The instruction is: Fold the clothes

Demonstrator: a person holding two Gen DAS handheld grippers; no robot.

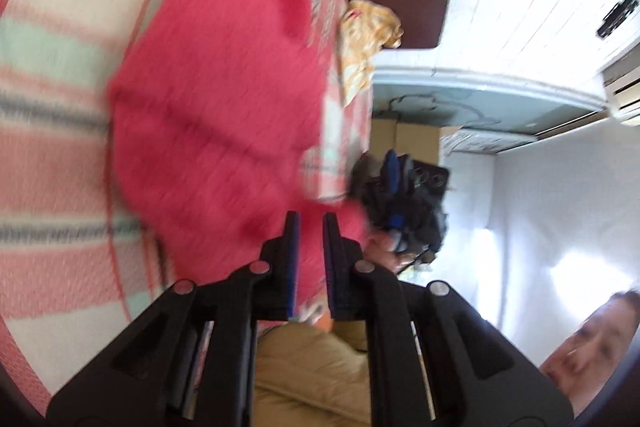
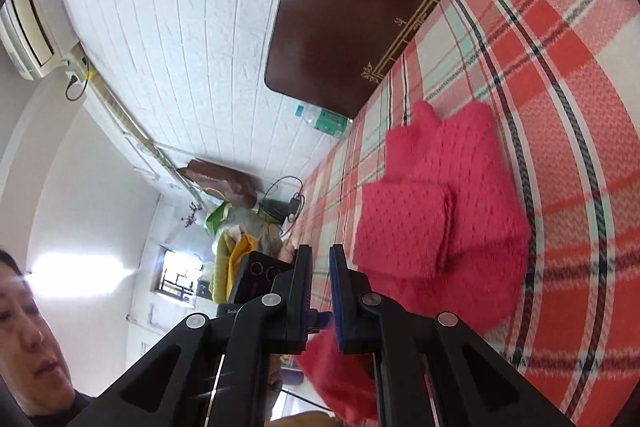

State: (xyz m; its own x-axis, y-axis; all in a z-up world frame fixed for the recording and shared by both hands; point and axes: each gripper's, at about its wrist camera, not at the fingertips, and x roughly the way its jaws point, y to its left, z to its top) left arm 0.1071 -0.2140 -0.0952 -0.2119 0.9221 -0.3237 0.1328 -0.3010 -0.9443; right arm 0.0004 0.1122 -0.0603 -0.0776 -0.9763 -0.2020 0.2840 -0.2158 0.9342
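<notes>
Two grippers are being held over a bed by a person.

1. Left gripper (image 1: 311, 223): its jaws are drawn nearly together with a narrow slit showing; red knit lies behind that slit, but whether any cloth is being pinched cannot be told from the blurred left view.

2. Right gripper (image 2: 321, 255): its jaws are pressed close, and a red fold appears to be pinched low between them, probably a hem being lifted for the next fold.

3. Red sweater (image 2: 444, 211): this is lying on the bed just ahead of both grippers, partly folded, with one panel already doubled over the body. Its near edge is being raised toward the right gripper, judged as preparation for carrying it across the rest.

4. Bed cover (image 2: 560, 99): a plaid blanket in red, pink, cream and pale green is serving as the folding surface.

5. Headboard (image 2: 360, 7): dark brown wood with gold trim is bordering the bed at its far end.

6. Yellow patterned cloth (image 1: 368, 35): this is lying bunched near the headboard, well apart from the sweater.

7. Room: a white panelled wall (image 2: 180, 27) and an air conditioner (image 2: 28, 31) are being shown, and clutter with cables is standing beside the bed.
</notes>
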